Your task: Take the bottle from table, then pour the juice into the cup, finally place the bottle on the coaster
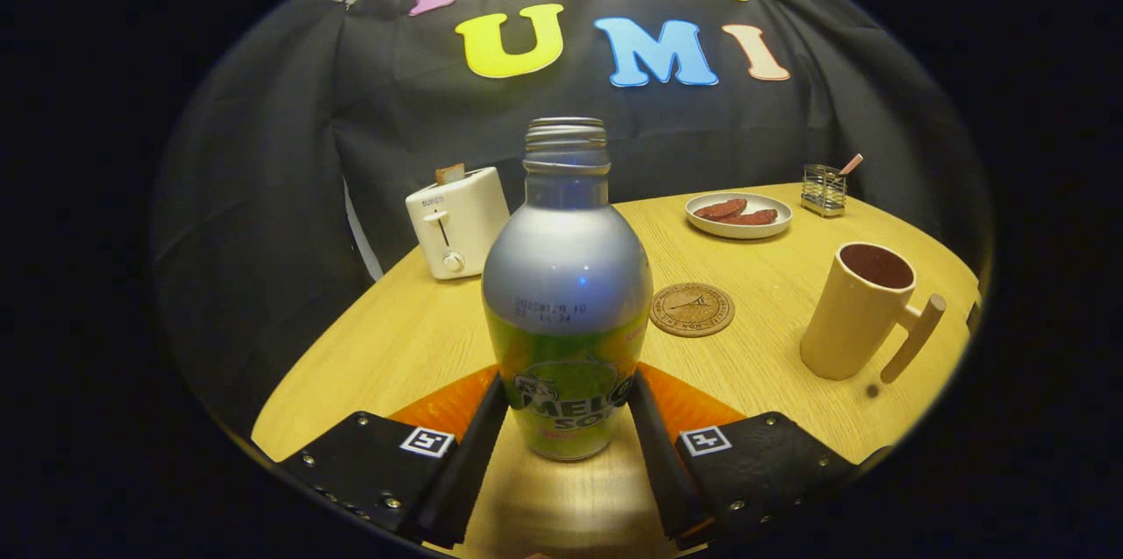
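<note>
An uncapped bottle [566,278], silver on top with a green label below, stands upright between my fingers. My gripper [567,383] is shut on its lower body, one finger pressing each side. Whether its base rests on the wooden table [386,348] or hangs just above it, I cannot tell. A round cork coaster [692,309] lies on the table just beyond the bottle, slightly to its right. Farther right stands a tall cream cup [855,313] with a wooden handle, its dark inside facing up.
A white toaster [456,221] with a slice of bread in it sits beyond the bottle to the left. At the back right are a white plate [697,210] with reddish food and a small wire holder [823,189]. The table's round edge curves close behind the cup.
</note>
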Demonstrator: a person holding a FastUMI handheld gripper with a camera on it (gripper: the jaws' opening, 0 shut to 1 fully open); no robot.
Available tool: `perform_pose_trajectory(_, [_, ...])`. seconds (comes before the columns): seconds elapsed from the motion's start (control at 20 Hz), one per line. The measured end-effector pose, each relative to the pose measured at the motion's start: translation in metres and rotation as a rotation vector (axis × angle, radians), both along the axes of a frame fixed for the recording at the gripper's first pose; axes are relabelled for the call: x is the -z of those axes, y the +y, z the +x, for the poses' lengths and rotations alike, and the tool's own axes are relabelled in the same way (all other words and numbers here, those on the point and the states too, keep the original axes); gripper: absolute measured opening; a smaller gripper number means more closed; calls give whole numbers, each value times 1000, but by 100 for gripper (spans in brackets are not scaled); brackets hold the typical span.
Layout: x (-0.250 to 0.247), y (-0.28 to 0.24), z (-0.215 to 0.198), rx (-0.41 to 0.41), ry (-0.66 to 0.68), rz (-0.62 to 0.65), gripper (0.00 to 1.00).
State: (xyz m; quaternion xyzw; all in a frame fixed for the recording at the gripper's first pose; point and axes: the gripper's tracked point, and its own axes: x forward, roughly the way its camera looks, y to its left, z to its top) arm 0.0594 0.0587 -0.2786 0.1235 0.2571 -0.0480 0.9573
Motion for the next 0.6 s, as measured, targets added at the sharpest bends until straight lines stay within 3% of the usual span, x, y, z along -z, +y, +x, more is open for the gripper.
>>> perform_pose_trajectory(0.45, [-34, -15, 16, 95, -66, 238, 79])
perform_pose_trajectory(0.6, [-43, -17, 18, 120, -101, 370, 78])
